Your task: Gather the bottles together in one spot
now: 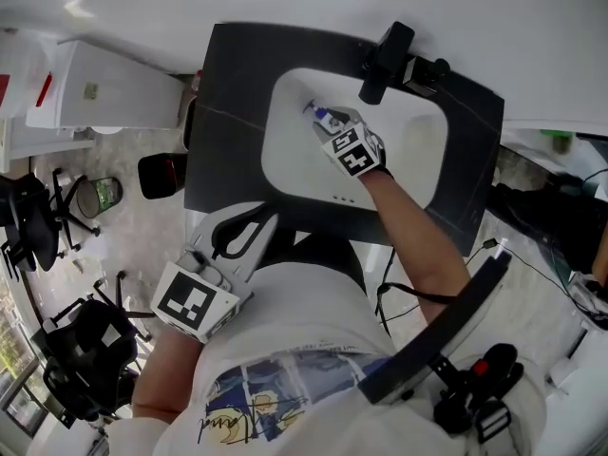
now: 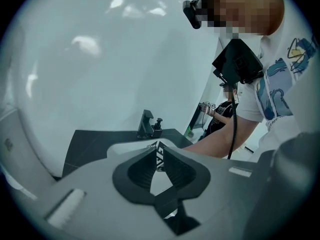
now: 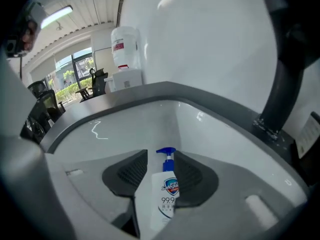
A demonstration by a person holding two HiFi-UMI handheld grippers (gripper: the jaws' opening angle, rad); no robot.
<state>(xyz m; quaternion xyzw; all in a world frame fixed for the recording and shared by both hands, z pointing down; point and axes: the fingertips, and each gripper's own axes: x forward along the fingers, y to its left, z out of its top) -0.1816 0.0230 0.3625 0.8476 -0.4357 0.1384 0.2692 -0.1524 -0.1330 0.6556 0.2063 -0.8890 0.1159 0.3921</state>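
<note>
The white plastic pump bottle with the blue pump head (image 3: 166, 194) is inside the white ceramic sink basin (image 1: 285, 164). Its pump end points away from the right gripper (image 3: 161, 153), and its printed body lies between that gripper's 2 black ribbed pads. The jaws stand apart around it. One pad sits against the bottle's shoulder or just beside it, while a strip of basin shows between the other pad and the bottle, so the bottle is bracketed but not yet gripped.

The off-centre fit is the main risk. If the jaws close from here, the nearer pad meets the bottle first and may shove it sideways across the glossy curved basin, so it could skid or roll out of the gap. A hold that lands up on the narrow neck rather than the body would let the heavy end swing, or press the pump down.

The black faucet (image 1: 385, 60) rises close behind on the dark countertop (image 1: 228, 112), and a hasty lift could knock the bottle against it.

The left gripper (image 2: 160, 146) hangs back near the person's waist, its jaws closed on nothing — it gives no support if the bottle slips. No 2nd bottle shows in the basin.
</note>
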